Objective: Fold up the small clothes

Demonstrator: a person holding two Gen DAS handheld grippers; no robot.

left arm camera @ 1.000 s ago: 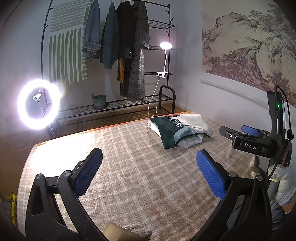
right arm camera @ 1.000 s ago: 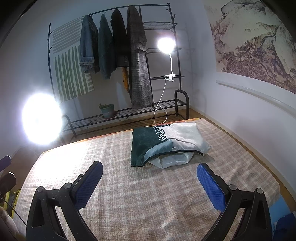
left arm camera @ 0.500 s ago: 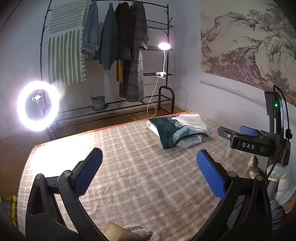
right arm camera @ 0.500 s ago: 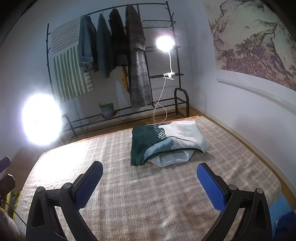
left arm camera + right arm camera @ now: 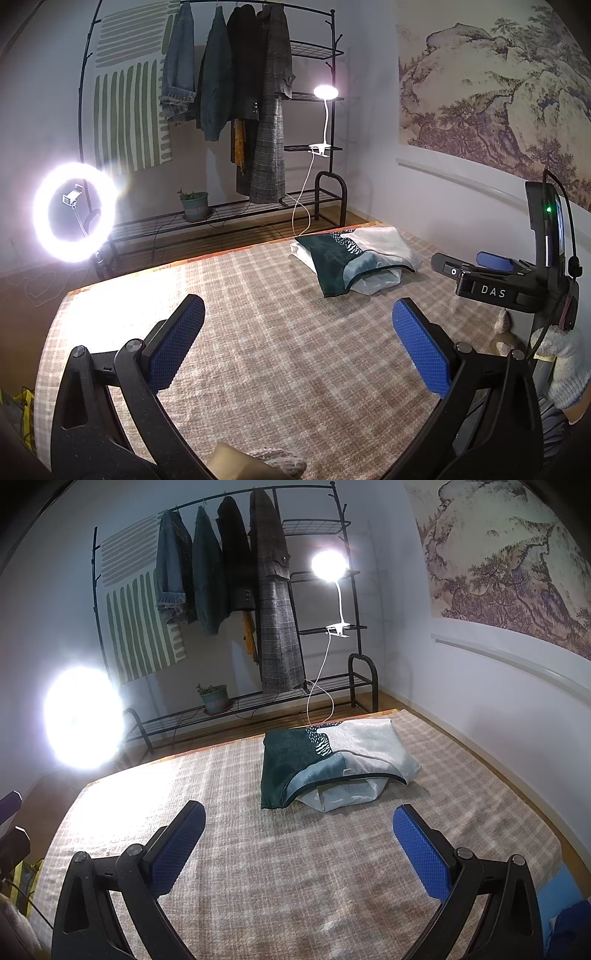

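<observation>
Clothes: a small folded stack (image 5: 328,764) lies at the far right part of the checked blanket (image 5: 295,867), well apart from both grippers; a dark green garment with a pale panel and a black-and-white patterned patch sits on top, white fabric showing beneath its near edge.
Same stack, left wrist view: (image 5: 351,262), just short of the blanket's far edge.
Left gripper: (image 5: 299,343) hovers over bare blanket, its blue-padded fingers (image 5: 173,347) spread wide, nothing between them.
Right gripper: (image 5: 299,849) hangs above the blanket nearer the stack, fingers (image 5: 421,853) wide apart and empty; from the left wrist view its black body marked DAS (image 5: 495,284) shows at the right, held by a hand in a pale knitted glove (image 5: 565,362).
Blanket: beige and white check, flat, covering the whole work surface (image 5: 258,332).
Background: a black clothes rack (image 5: 236,590) with hanging jackets and a coat, a clip lamp (image 5: 328,566) lit on its shelf, a ring light (image 5: 74,212) glowing at left, a potted plant (image 5: 214,698) on the low rack shelf.
Wall at right: a landscape painting (image 5: 498,92).
</observation>
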